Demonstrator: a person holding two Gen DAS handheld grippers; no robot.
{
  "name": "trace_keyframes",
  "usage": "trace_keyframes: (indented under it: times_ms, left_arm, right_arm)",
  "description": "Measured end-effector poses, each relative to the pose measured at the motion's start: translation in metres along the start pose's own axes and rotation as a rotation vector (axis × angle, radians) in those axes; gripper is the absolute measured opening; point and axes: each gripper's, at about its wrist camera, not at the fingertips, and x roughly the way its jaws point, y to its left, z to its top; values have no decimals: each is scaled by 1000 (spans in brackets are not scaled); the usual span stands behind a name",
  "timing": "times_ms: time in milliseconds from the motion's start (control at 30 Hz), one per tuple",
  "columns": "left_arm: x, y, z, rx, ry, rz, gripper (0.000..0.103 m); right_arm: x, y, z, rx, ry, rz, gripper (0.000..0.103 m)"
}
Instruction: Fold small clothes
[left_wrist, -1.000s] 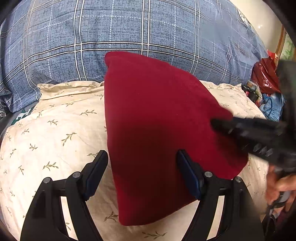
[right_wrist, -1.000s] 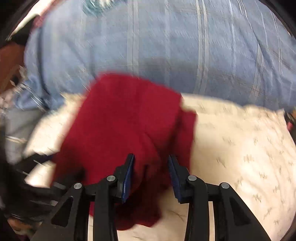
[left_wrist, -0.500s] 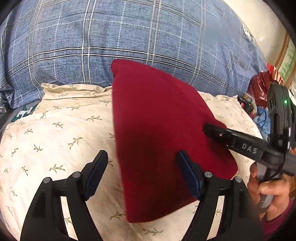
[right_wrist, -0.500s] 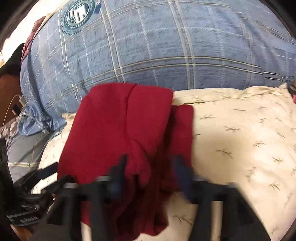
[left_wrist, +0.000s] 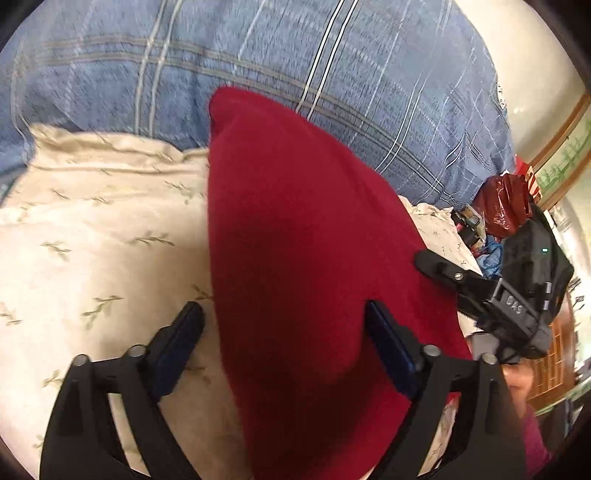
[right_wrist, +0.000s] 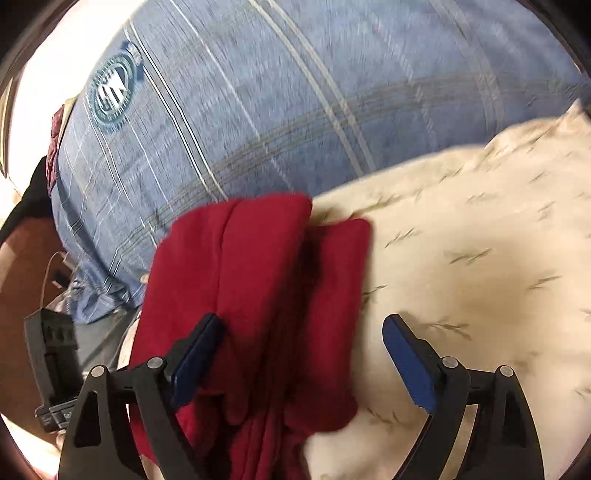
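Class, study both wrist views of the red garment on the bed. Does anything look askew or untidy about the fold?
Yes. In the right wrist view the red garment is folded unevenly: a lower layer sticks out to the right beyond the top layer, and the near edge bunches into loose folds. It lies on the cream leaf-print sheet. Both grippers are open.

Soft, even indoor light, both fisheye views smeared by motion

The blue plaid fabric pillow (right_wrist: 332, 110) streaks most; below it, the cream leaf-print bedsheet (right_wrist: 480, 266) blurs too. Beside that sheet, the folded dark red knit garment (left_wrist: 303, 266) carries a soft central shadow. Black corners ring each bowed frame; pale wall above the pillow glares.
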Motion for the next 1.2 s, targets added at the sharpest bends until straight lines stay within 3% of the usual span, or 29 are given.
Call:
trace_keyframes:
  times_ms: [100, 167, 233, 333, 433, 567, 633, 667, 767, 800, 833, 900, 933, 1067, 1133, 1167, 1200]
  left_arm:
    - [7, -9, 1, 49, 9, 16, 100]
    - [10, -17, 1, 85, 25, 24, 95]
    - [8, -25, 0, 112, 33, 19, 77]
    - [-11, -27, 1, 98, 23, -9, 52]
    - [-41, -32, -5, 87, 18, -47, 52]
    - [-96, -39, -31, 110, -6, -29, 52]
    - [-111, -31, -51, 79, -7, -2, 54]
    - [-113, -26, -60, 70, -2, 26, 54]
    - [-97, -11, -84, 62, 56, 148, 59]
    - [-95, -3, -91, 44, 51, 175, 65]
    - [-99, 0, -95, 34, 28, 168, 68]
    - [-112, -1, -95, 40, -26, 189, 69]
    - [-117, -1, -95, 48, -50, 208, 70]
    - [-123, -5, -89, 70, -128, 295, 75]
    - [-117, -7, -90, 74, -126, 309, 75]
    - [-117, -3, -92, 69, -127, 312, 76]
    - [-116, -3, -93, 58, -131, 305, 77]
  right_arm:
    - [12, 5, 1, -27, 3, 64, 90]
    - [24, 24, -2, -106, 39, 47, 71]
    - [22, 38, -5, -149, 25, 10, 49]
    - [5, 48, -2, -139, -2, 27, 37]
    - [-16, 61, -6, -117, 6, 89, 36]
    - [-44, 83, -28, -99, 58, 178, 37]
    - [-44, 92, -42, -98, 98, 213, 47]
    - [-41, 96, -49, -126, 114, 185, 49]
    - [-38, 115, -71, -286, 118, -71, 53]
    - [-45, 117, -74, -308, 95, -114, 53]
    - [-57, 122, -77, -324, 57, -128, 53]
    - [-77, 130, -81, -313, 18, -63, 53]
    - [-85, 138, -85, -319, 10, -19, 52]
    - [-84, 166, -110, -434, 29, 20, 48]
    - [-69, 168, -122, -494, 51, -43, 47]
    - [-53, 164, -129, -507, 77, -137, 47]
    - [-42, 159, -132, -498, 98, -177, 51]
